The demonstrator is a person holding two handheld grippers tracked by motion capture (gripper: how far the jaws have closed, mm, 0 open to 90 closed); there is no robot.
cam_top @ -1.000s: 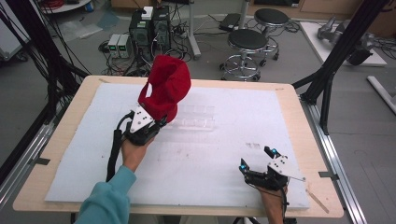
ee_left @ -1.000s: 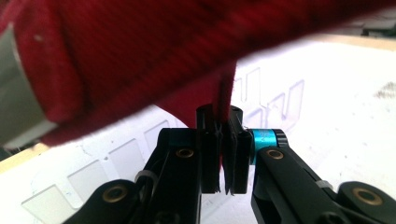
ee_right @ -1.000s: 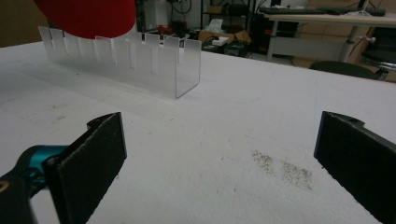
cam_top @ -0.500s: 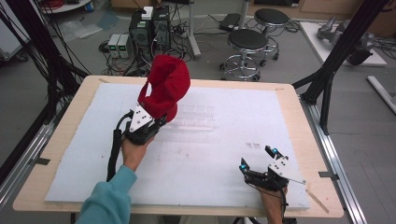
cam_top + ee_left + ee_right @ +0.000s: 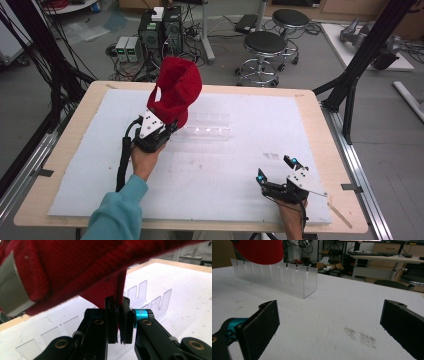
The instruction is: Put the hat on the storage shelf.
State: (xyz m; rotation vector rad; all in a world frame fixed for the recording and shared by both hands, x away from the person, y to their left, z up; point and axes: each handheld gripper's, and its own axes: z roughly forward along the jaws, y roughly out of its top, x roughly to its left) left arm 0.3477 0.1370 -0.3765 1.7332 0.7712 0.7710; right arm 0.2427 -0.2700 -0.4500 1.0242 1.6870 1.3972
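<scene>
A red cap point(image 5: 175, 90) is held up above the left middle of the white board, with my left gripper point(image 5: 167, 129) shut on its brim edge. In the left gripper view the cap's red fabric point(image 5: 82, 267) is pinched between the closed jaws of the left gripper point(image 5: 119, 322). Just right of the cap lies a clear slotted acrylic rack point(image 5: 207, 125), also in the right gripper view as rack point(image 5: 277, 277). My right gripper point(image 5: 276, 170) rests open near the board's front right; its pads point(image 5: 262, 327) stand wide apart with nothing between them.
The white foam board point(image 5: 250, 115) lies on a wooden table point(image 5: 80, 115). Black frame posts point(image 5: 350, 75) stand at the table's right and left. Stools point(image 5: 265, 50) and computer boxes point(image 5: 160, 30) are on the floor beyond the far edge.
</scene>
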